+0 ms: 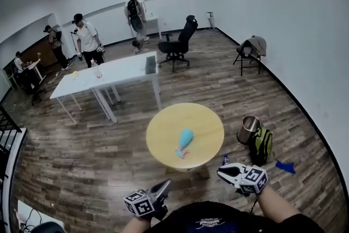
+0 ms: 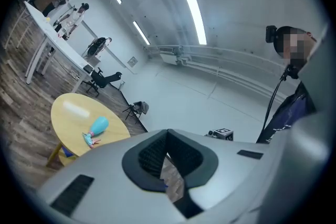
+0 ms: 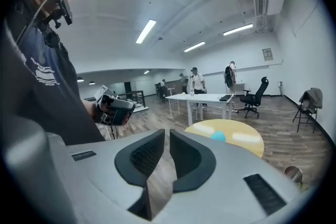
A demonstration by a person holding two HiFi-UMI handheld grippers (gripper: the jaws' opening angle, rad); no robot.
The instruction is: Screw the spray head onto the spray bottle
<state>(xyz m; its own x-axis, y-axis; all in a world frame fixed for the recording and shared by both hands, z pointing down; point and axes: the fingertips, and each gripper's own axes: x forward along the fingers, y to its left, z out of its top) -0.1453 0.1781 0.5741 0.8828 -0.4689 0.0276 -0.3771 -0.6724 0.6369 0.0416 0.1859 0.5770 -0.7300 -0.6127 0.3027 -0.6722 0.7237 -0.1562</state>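
Note:
A teal spray bottle (image 1: 185,140) lies on its side on the round yellow table (image 1: 163,133). A teal and pink spray head (image 1: 180,154) is at the bottle's near end; I cannot tell whether it is screwed on. Both grippers hang short of the table's near edge, well apart from the bottle. My left gripper (image 1: 165,185) is shut with nothing in it, its tips touching in the left gripper view (image 2: 168,132). My right gripper (image 1: 223,172) stands open by a narrow slit (image 3: 168,131), holding nothing. The bottle (image 2: 98,125) (image 3: 217,137) also shows small in both gripper views.
A metal bin (image 1: 249,128), a green backpack (image 1: 262,144) and a small bottle (image 1: 225,160) sit on the floor right of the round table. Behind it stand a long white table (image 1: 117,71), an office chair (image 1: 177,43) and several people.

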